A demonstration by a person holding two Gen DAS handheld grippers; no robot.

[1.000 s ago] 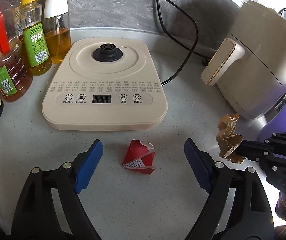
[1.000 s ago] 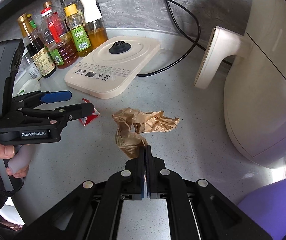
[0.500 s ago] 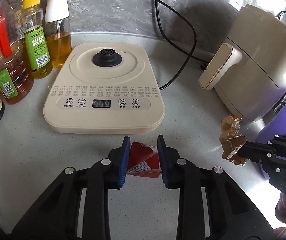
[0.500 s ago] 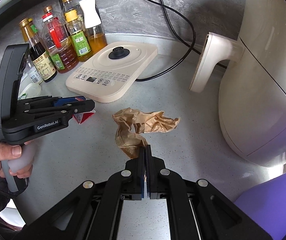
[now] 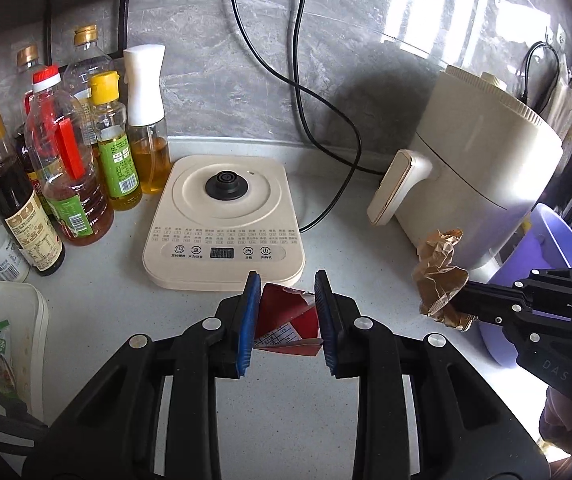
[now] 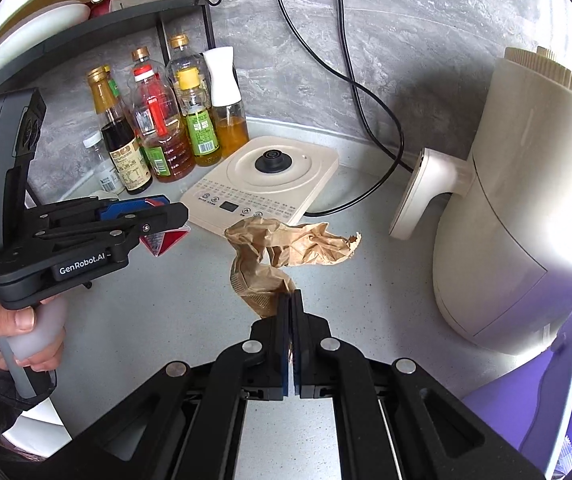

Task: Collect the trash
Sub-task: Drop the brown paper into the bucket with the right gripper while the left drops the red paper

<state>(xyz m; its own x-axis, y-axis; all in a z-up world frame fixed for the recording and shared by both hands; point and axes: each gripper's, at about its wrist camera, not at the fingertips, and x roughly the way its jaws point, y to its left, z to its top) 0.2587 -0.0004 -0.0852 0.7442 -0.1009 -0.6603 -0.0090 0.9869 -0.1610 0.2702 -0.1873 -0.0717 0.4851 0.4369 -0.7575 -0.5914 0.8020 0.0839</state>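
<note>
Fingers first: left gripper [image 5: 286, 320] has its blue fingers [image 5: 247, 324] clamped on a red carton scrap [image 5: 286, 320], pads pressing both its sides, scrap lifted off the worktop [image 5: 269, 420]. Right gripper [image 6: 290, 304] has its fingers pressed together on the lower end of a crumpled brown paper wad [image 6: 286, 248] – the wad sticks up and away from the tips, clear of the worktop.

Largest to smallest around them:
- Cream air fryer [image 5: 482, 160], beyond and right of the left fingers, handle facing them; in the right wrist view it stands right of the right fingers.
- Purple bin [image 5: 558, 252], far right of the left fingers, partly behind the right gripper's body.
- Cream induction cooker base [image 5: 225, 220] – just ahead of the left fingers, black knob in its middle, cord running to the wall socket.
- Cluster of oil and sauce bottles [image 5: 69, 184], ahead and left of the left fingers, near the wall.
- White lidded container [image 5: 13, 340], left of the left fingers.
- Person's hand [image 6: 17, 332] on the left gripper's handle, seen in the right wrist view, left of the right fingers.
</note>
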